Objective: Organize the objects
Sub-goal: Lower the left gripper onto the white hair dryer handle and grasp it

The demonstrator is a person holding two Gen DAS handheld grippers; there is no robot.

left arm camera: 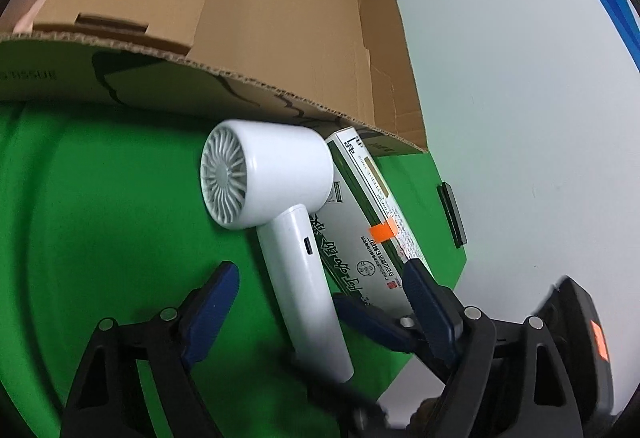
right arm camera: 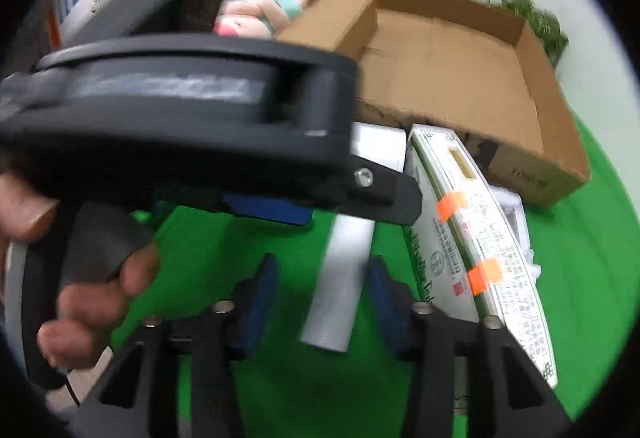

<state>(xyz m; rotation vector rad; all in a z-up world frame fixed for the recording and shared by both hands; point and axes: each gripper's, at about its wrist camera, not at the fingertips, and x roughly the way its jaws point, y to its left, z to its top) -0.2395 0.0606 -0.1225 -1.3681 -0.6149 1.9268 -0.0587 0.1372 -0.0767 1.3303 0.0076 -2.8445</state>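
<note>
A white hair dryer (left arm camera: 272, 174) lies on the green cloth (left arm camera: 100, 218), its head against the open cardboard box (left arm camera: 300, 18) and its handle pointing toward me. My left gripper (left arm camera: 320, 302) is open, its blue pads wide on either side of the handle and touching nothing. My right gripper (right arm camera: 322, 290) also straddles the handle (right arm camera: 340, 278). Its right pad is at the handle's edge, and green cloth shows between the handle and its left pad. A white and green carton (left arm camera: 368, 238) with orange tape lies beside the dryer.
The cardboard box (right arm camera: 460, 58) looks bare inside. A pink and teal doll (right arm camera: 260, 14) lies behind it. The left gripper's black housing (right arm camera: 180, 98) and a person's hand (right arm camera: 92, 298) fill the left of the right wrist view. A flat black object (left arm camera: 452, 214) sits at the cloth's edge.
</note>
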